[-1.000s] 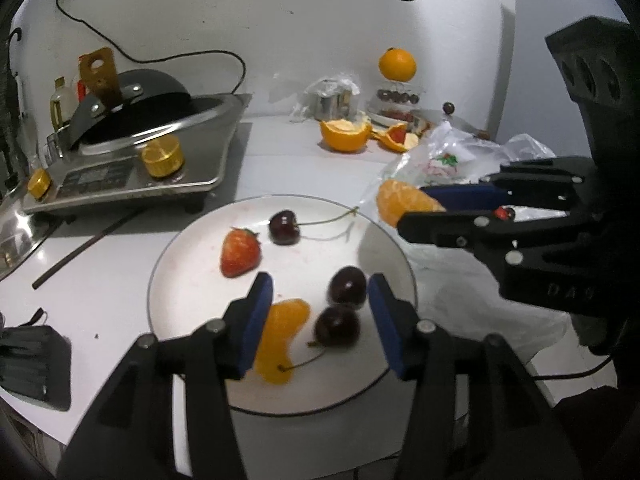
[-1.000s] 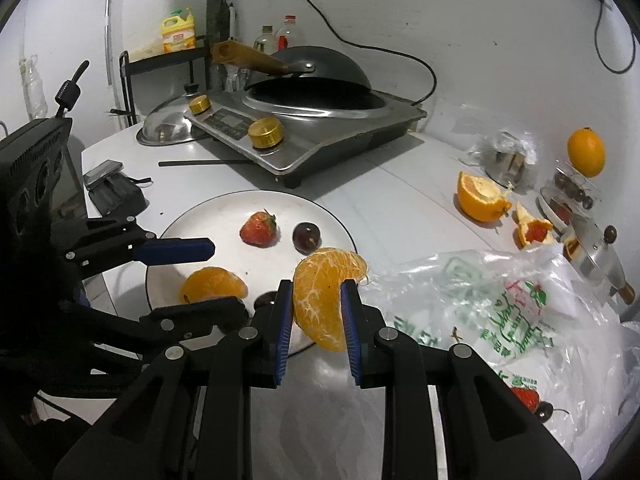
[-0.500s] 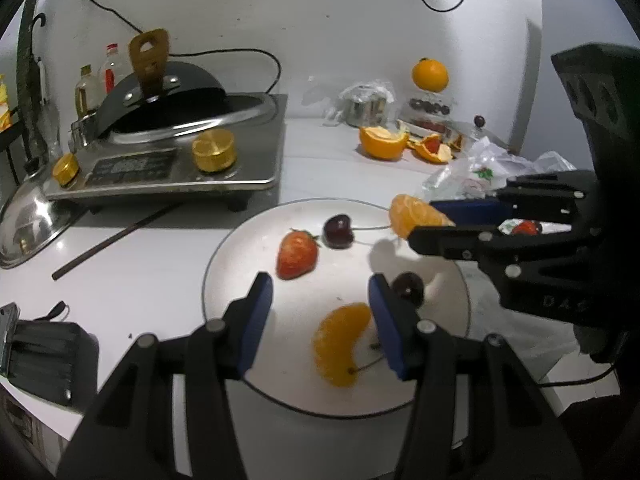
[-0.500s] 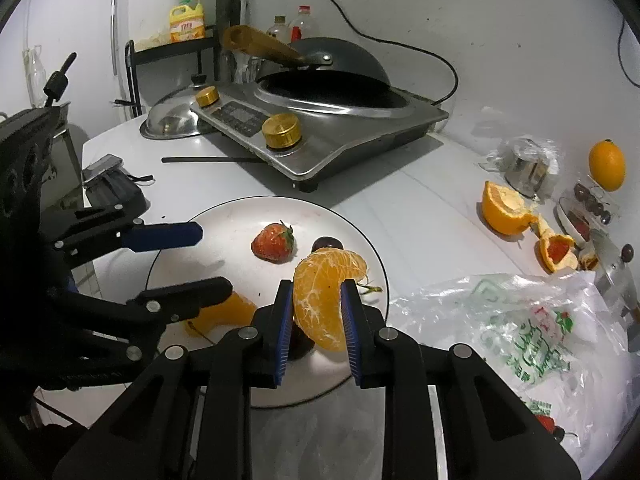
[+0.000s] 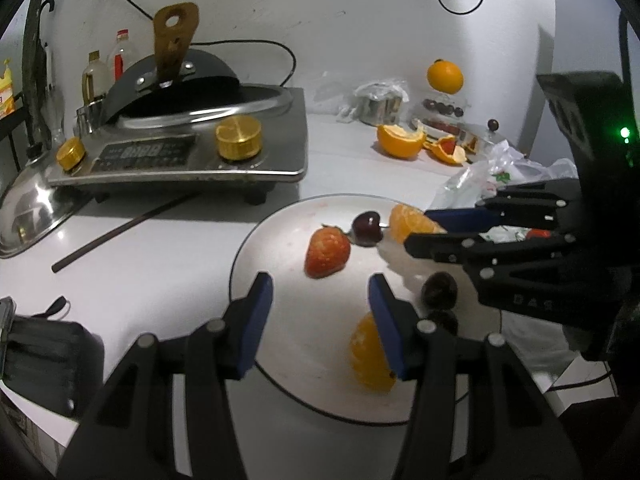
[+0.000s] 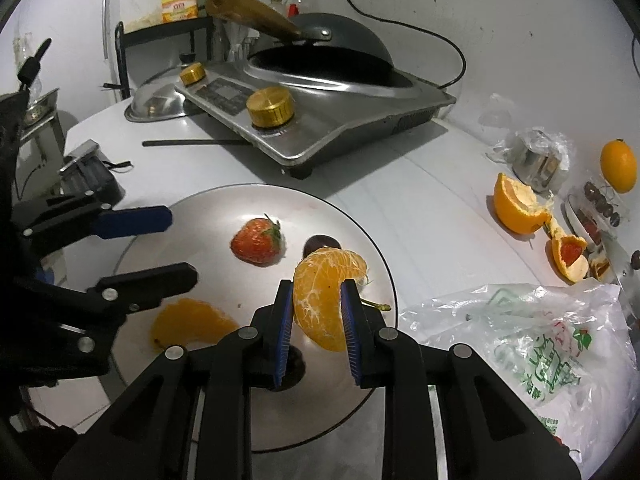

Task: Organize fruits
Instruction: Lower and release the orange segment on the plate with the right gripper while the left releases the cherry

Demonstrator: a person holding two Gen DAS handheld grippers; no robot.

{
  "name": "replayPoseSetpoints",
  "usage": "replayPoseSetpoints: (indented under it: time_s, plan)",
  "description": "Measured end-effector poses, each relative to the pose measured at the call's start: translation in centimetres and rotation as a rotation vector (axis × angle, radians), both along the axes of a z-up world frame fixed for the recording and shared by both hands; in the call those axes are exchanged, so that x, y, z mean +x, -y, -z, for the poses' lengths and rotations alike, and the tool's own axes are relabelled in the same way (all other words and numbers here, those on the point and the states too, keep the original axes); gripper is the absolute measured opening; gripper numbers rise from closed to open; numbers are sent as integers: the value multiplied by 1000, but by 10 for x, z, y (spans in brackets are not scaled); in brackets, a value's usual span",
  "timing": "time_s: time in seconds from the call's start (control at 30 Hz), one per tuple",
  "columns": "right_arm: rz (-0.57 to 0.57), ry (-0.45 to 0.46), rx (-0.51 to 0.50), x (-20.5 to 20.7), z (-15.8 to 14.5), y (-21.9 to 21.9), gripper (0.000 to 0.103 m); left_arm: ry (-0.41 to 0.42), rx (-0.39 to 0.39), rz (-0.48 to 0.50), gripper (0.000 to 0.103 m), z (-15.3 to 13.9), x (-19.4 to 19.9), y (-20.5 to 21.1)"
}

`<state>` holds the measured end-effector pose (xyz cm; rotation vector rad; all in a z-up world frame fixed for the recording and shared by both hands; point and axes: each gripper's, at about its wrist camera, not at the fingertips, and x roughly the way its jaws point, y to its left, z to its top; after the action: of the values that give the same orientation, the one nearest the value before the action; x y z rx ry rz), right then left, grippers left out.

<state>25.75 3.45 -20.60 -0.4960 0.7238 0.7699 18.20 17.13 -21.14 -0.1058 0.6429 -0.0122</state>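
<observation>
Since a second ago both tongs have shifted across the white plate [image 6: 360, 240]; the strawberry [image 5: 327, 252] now lies ahead of the left tongs [image 5: 320, 300] rather than off to their left.

Right tongs [image 6: 318, 300]: clamped on a peeled orange piece [image 6: 326, 292], held above the plate's right side. Left tongs: jaws apart, nothing between them.

Hidden: the right blue pad of the left tongs cuts off part of an orange segment [image 5: 370, 354] on the plate. One cherry [image 6: 320, 245] is half covered by the held piece in the right wrist view; two more cherries [image 5: 439, 290] sit partly behind the tongs.

Plastic bag [image 6: 532, 340] on the desk [image 5: 160, 248], right of the plate: contents hard to make out.
</observation>
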Motion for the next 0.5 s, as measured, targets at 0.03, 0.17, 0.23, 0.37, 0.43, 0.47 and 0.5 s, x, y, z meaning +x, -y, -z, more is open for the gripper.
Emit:
replayPoseSetpoints:
  time_s: [0.03,0.17,0.23,0.37,0.43,0.47,0.5]
  plan:
    - [3,5,-9,1,2,-1,25,1,-1,0,51,0,1,0]
    - [7,4,-27,4,8,-3,25,-2,-4,0,51,2,3,-1]
    - [10,7,-38,4,11,-4,25,-5,-4,2,51,2,4,-1]
    - [16,-1,-54,6,17,-3,25,-9,-4,5,51,4,5,-1]
    - [20,-5,-52,6,17,-2,25,-8,-3,3,51,4,4,-1]
    - [21,-7,-53,6,17,-2,25,-7,-2,2,51,4,4,-1]
    - [22,-9,-55,6,17,-2,25,-7,-2,2,51,4,4,-2]
